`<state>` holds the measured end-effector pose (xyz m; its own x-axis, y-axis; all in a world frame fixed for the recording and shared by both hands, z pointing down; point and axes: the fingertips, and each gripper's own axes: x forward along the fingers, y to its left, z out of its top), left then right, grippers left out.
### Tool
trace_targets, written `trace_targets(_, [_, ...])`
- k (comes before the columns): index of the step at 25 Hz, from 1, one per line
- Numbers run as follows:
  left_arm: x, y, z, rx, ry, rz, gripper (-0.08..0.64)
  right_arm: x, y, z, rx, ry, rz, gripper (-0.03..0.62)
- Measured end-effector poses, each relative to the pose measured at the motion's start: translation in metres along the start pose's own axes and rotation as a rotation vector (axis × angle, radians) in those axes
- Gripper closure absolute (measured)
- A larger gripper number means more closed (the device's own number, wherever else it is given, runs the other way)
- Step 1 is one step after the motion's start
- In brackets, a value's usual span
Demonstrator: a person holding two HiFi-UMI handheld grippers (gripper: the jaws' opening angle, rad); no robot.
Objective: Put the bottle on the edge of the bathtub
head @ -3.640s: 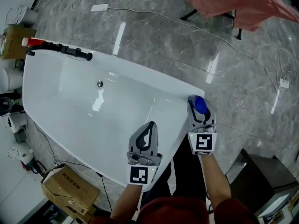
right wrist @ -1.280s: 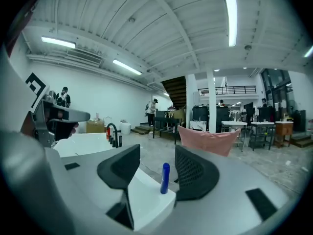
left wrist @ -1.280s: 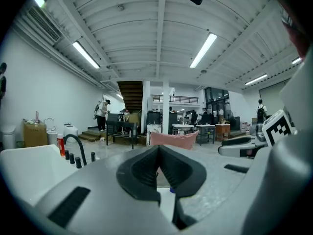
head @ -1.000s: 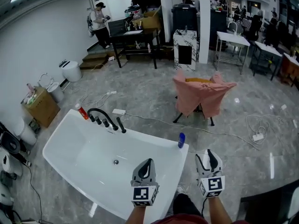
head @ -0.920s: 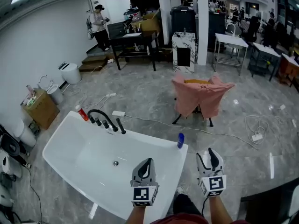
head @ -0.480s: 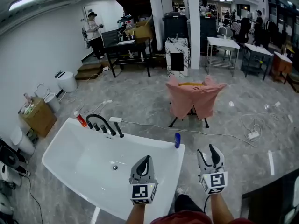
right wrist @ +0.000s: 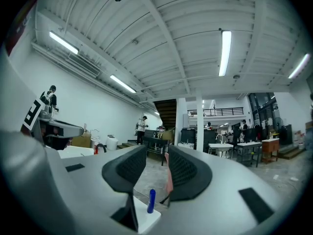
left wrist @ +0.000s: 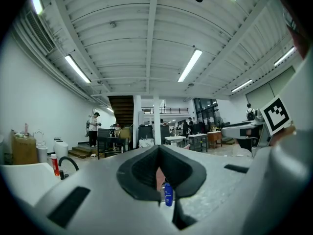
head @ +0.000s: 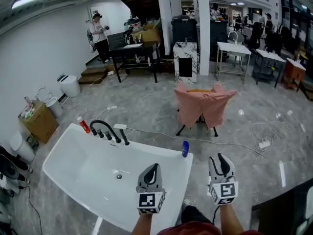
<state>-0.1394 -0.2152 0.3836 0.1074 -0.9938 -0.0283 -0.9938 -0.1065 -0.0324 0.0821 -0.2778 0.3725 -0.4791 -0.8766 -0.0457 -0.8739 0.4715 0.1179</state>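
Bottle point(head: 185, 149) is seen upright on the tub point(head: 161, 152) edge, task apparently done; left tongs point(head: 152, 166) are pinched together, right tongs point(head: 218, 156) partly spread, just narrowed, nothing gripped.

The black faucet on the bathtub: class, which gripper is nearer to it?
Left. The left gripper hovers over the near edge of the bathtub, with the black faucet on its far rim. The right gripper is over the floor, further right.
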Motion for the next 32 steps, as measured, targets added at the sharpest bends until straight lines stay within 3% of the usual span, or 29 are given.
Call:
trace_targets(7, [0.004, 0.001, -0.001, 0.002, 0.001, -0.010, 0.555, 0.000, 0.000, 0.004, -0.001, -0.015, -0.021, 0.593])
trace_targets(32, [0.011, 0.001, -0.009, -0.015, 0.017, -0.026, 0.555, 0.009, 0.004, 0.000, -0.018, 0.025, -0.007, 0.594])
